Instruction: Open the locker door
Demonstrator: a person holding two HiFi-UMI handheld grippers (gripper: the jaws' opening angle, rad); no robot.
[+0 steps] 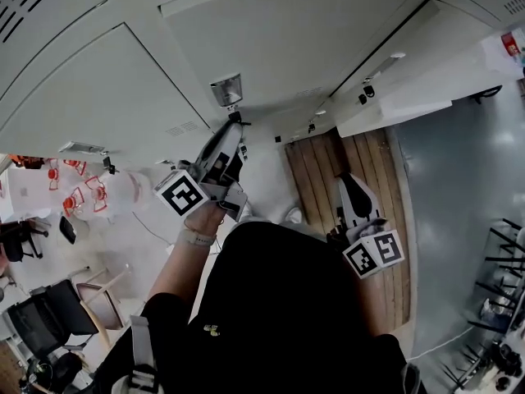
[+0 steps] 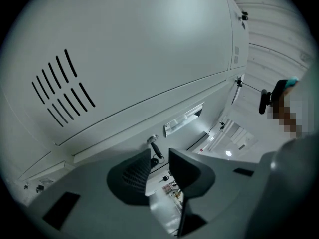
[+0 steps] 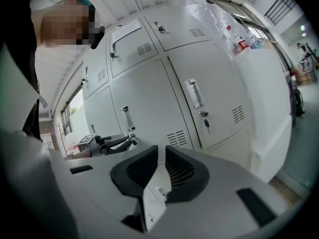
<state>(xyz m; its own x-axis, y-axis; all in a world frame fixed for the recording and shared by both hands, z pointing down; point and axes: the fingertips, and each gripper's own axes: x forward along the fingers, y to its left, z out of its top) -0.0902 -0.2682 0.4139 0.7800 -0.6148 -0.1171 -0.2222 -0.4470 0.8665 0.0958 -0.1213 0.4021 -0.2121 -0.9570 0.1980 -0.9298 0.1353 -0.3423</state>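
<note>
The grey locker door (image 1: 271,39) fills the top of the head view, with a metal handle (image 1: 227,89) and a key (image 1: 236,116) just below it. My left gripper (image 1: 239,128) points at that key, its tips right beside it. In the left gripper view the key (image 2: 155,148) with its black fob hangs just beyond the slightly open jaws, nothing between them; the handle (image 2: 183,119) lies further right. My right gripper (image 1: 345,179) hangs low by the person's side, shut and empty. From the right gripper view I see the left gripper (image 3: 107,142) at the door under its handle (image 3: 127,117).
A neighbouring locker has its own handle (image 3: 194,93) and key (image 3: 206,124). A wooden pallet (image 1: 328,167) lies on the floor under my right gripper. A bag of bottles (image 3: 234,29) sits on top of the lockers. A chair (image 1: 49,318) stands at lower left.
</note>
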